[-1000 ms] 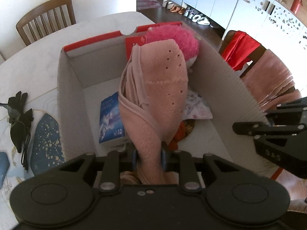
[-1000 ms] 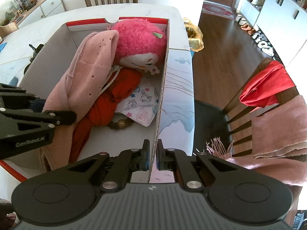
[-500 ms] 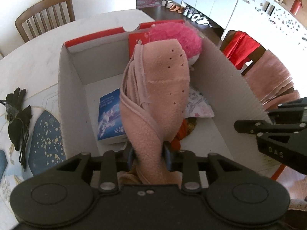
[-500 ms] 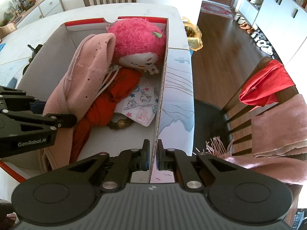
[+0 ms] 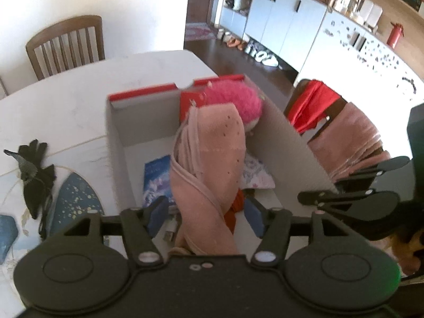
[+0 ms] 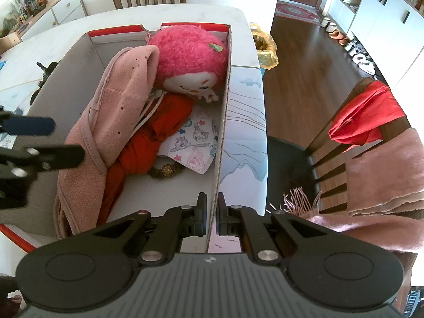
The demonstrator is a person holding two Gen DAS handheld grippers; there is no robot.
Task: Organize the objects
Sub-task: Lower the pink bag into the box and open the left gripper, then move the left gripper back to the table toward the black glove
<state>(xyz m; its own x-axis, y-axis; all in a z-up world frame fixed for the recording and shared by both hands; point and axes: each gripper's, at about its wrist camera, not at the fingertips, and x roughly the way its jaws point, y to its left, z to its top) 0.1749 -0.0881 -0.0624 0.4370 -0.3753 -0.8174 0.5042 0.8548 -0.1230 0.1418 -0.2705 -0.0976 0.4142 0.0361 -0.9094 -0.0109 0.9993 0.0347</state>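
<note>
Left gripper [image 5: 206, 218]: jaws spread wide, blue pads clear of the cloth on either side, so nothing is held. The pink fleece garment [image 5: 209, 164] lies directly ahead of it, filling lower centre to mid-frame in the left wrist view. Its long axis runs away from the gripper, from the near end of the open grey cardboard box with a red rim [image 5: 116, 143] up toward the far end, where it leans against the pink-haired plush doll [image 5: 233, 102]. The left gripper is the nearer one; the garment's near end sits between its jaws.

Right gripper [image 6: 210, 214]: pinched onto the box's right wall at lower centre of the right wrist view, likely steadying it.

Count, inside the box:
- one pink garment
- one plush doll
- one red-orange cloth bundle [image 6: 156, 143]
- one cartoon-print packet [image 6: 196, 143]
- one blue printed packet [image 5: 156, 182]
- one gold beaded piece [image 6: 165, 171]

Outside: one black glove-like item [image 5: 34, 177] on the white table [image 5: 66, 100], left of frame.
</note>
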